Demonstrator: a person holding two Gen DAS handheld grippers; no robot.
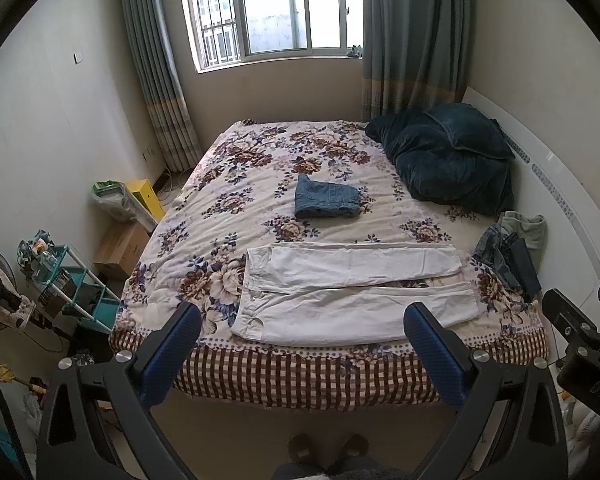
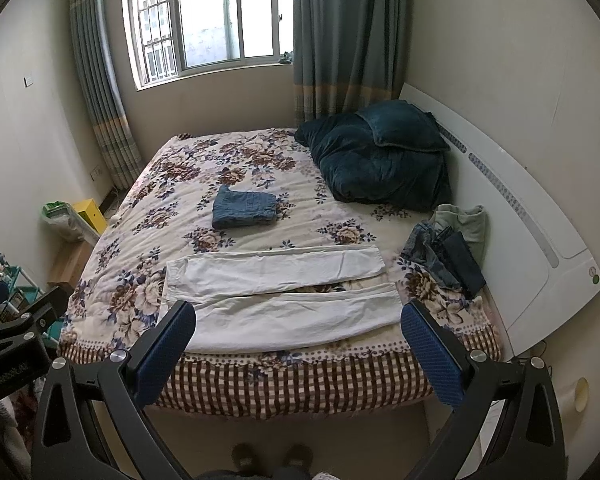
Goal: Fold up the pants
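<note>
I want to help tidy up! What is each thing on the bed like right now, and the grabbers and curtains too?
White pants: spread flat, legs apart, unfolded.
Blue jeans: folded into a neat square.
Clothes pile: crumpled by the headboard.
Dark blanket: bunched up, pillow on top.
Curtains: pulled open.
Left gripper: open, empty.
Right gripper: open, empty.

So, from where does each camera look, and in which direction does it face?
Left wrist: on the left gripper, jaws open, held before the bed's near edge, facing the white pants and window; the right gripper shows at its right edge, slippered feet below.
Right wrist: on the right gripper, jaws open, facing likewise; the left gripper at left edge.
Shared: pants, folded jeans, clothes pile.
</note>
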